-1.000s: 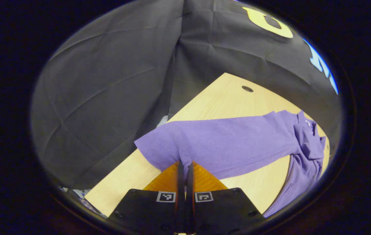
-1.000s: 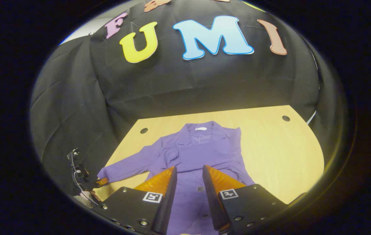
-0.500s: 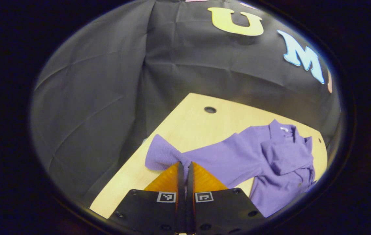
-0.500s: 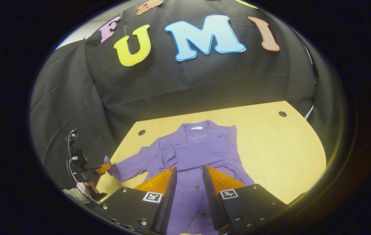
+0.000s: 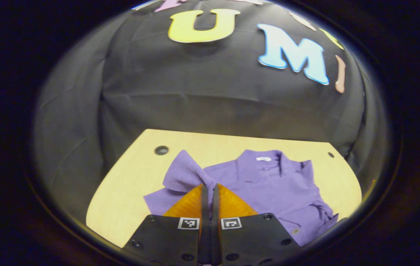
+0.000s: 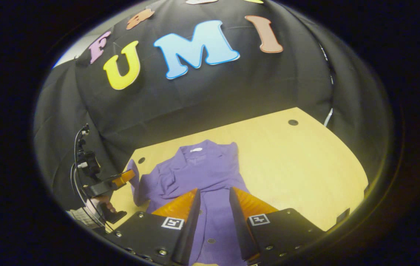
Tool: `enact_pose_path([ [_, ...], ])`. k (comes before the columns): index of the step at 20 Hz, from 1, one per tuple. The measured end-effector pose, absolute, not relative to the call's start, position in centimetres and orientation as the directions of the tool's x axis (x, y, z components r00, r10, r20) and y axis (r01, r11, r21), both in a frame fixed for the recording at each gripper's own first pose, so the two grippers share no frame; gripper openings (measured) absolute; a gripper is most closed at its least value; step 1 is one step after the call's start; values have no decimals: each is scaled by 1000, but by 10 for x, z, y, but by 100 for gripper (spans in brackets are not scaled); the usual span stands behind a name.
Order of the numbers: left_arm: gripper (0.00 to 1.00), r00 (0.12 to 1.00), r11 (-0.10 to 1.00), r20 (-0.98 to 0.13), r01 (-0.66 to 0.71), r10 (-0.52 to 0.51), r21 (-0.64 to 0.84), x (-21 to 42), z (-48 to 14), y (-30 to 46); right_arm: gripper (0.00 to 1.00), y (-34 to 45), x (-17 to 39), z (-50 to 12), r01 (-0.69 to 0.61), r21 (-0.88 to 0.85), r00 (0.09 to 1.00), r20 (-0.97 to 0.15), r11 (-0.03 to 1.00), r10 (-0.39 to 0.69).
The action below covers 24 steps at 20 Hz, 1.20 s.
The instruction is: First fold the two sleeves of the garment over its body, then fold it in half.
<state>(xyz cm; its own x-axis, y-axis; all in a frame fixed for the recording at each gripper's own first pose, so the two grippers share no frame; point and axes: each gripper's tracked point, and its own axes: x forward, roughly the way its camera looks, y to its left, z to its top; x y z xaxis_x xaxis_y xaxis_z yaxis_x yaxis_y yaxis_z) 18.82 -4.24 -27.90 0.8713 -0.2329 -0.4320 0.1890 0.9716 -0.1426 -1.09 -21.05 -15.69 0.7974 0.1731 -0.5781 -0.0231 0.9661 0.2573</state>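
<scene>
item: soft purple knit button-front garment with collar, lying face up and flat on pale wooden worktop, collar toward the booth's back wall

handling: light, limp, no stiffness; ribbed knit likely to stretch and drape under its own weight, likely to crease where bunched; not fragile, not slippery against rubbery pads. best taken at an edge or cuff, a thin pinch of one layer, then laid over rather than dragged, lest the body shift on the worktop

hold in use: ribbed purple sleeve cuff pinched in left hand-held gripper, orange fingers clenched together on the fabric, cuff lifted off the worktop and fanned out above the fingertips, sleeve doubled toward the body

right hand-held gripper: released, orange fingers standing apart, grasping nothing, poised above the lower front of the garment near its button line

judgement: sleeve-folding step in hand on the left side; other sleeve appears already across the chest, though hard to tell for sure

left gripper view: close look at the pinch and the cuff's ribbing, collar label, round hole in worktop

right gripper view: wider layout, garment toward the left part of the worktop, bare wood to the right; also the left hand-held gripper from outside with the holding hand and trailing cable
</scene>
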Motion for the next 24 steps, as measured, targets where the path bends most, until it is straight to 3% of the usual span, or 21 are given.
enact_pose_path([
  [12, 7, 709, 835, -472, 538, -524, -119, 176, -295, -298, 49, -299, -43, -175, 186, 279, 788, -615, 942, 26],
  [16, 7, 670, 817, -514, 564, -536, -118, 169, -316, -333, 49, -314, -53, -182, 219, 286, 776, -631, 933, 11],
  [22, 7, 639, 837, -612, 542, -465, -70, 177, -357, -335, 49, -315, -55, -191, 201, 283, 762, -647, 938, 32],
  [24, 12, 612, 822, -617, 560, -495, -105, 170, -359, -339, 49, -311, -56, -195, 185, 285, 757, -651, 940, 48],
])
